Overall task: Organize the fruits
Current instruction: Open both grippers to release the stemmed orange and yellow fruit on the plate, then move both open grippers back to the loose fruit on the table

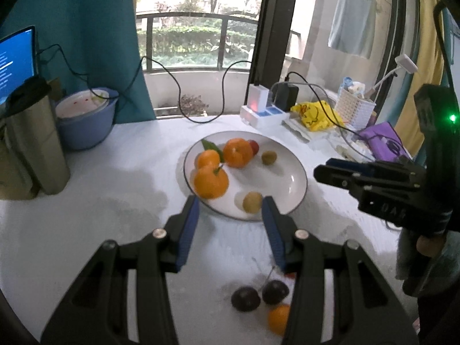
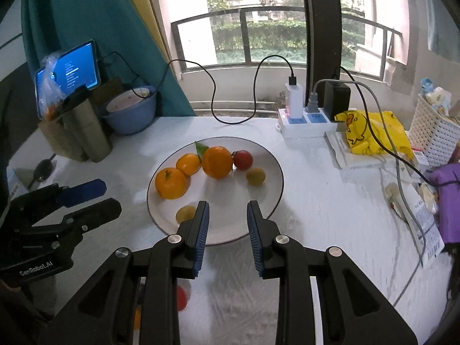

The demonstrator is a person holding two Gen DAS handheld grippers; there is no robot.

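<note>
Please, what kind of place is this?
Probably a home, at a table by a balcony window. A towel hangs outside, a power strip with chargers lies near the plate of fruit.

Glossy white ceramic plate (image 2: 270,169), matt white tablecloth (image 2: 330,215), brushed metal tumbler (image 1: 37,141), perforated plastic basket (image 2: 431,132)

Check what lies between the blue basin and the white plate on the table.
Only bare white tabletop separates the blue basin from the white plate; the right wrist view shows it, and the black cable loops behind.
</note>
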